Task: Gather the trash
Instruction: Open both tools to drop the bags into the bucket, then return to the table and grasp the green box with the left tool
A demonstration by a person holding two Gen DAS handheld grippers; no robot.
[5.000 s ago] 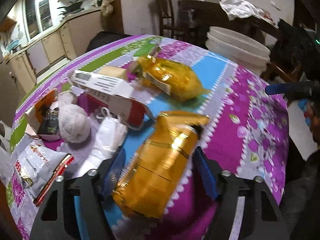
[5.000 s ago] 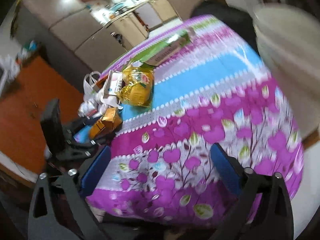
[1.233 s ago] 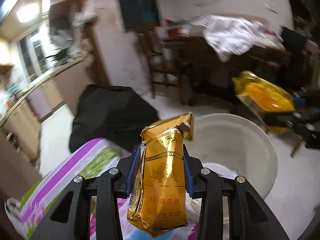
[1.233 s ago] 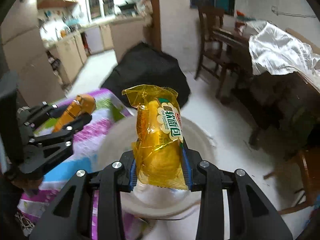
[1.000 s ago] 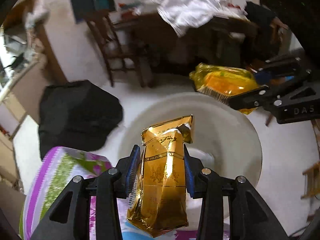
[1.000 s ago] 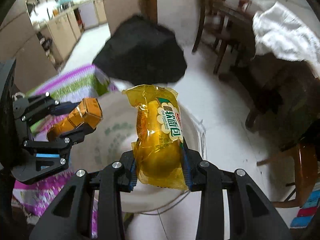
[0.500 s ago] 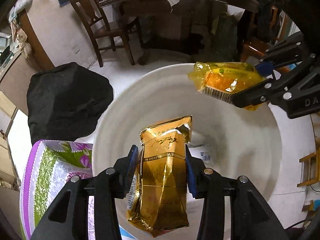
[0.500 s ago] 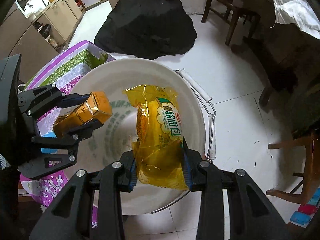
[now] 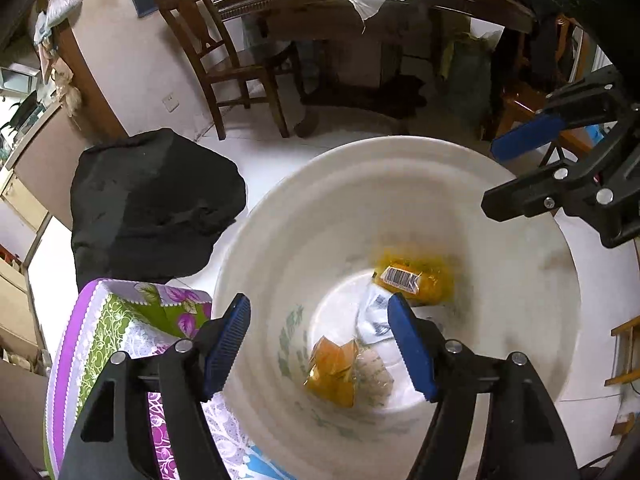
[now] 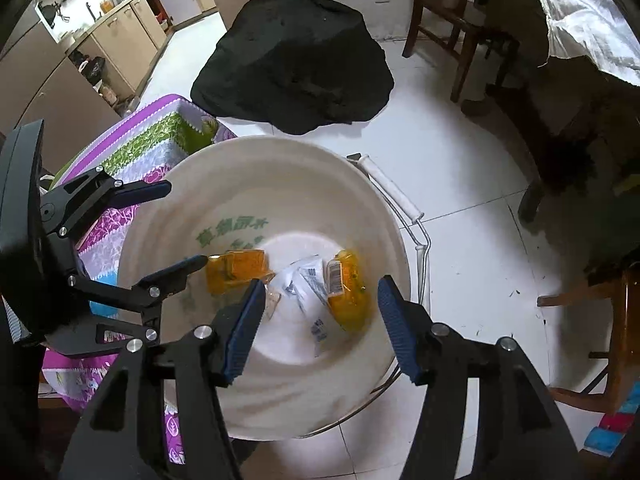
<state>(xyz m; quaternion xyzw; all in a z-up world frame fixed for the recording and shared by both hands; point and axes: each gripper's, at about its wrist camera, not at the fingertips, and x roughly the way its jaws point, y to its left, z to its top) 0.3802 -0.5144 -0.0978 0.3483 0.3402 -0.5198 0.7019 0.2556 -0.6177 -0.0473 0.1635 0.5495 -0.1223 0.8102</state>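
Both tongs hang over the white bucket [image 10: 168, 208] with fingers spread wide and nothing between them: the left gripper [image 9: 320, 344]; the right gripper [image 10: 320, 324]. At the bucket's bottom lie the gold cigarette pack [image 10: 236, 270], long axis across the right view, and the yellow snack bag [image 10: 347, 290], lengthwise toward that camera; a white wrapper [image 10: 306, 280] lies between them.

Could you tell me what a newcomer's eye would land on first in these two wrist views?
The big white bucket on the floor beside the floral-clothed table fills both views, with a gold pack, a yellow snack bag and a white wrapper at its bottom. Both the left tongs and right tongs hang open and empty above it. Behind, a black heap lies on the white tiles.
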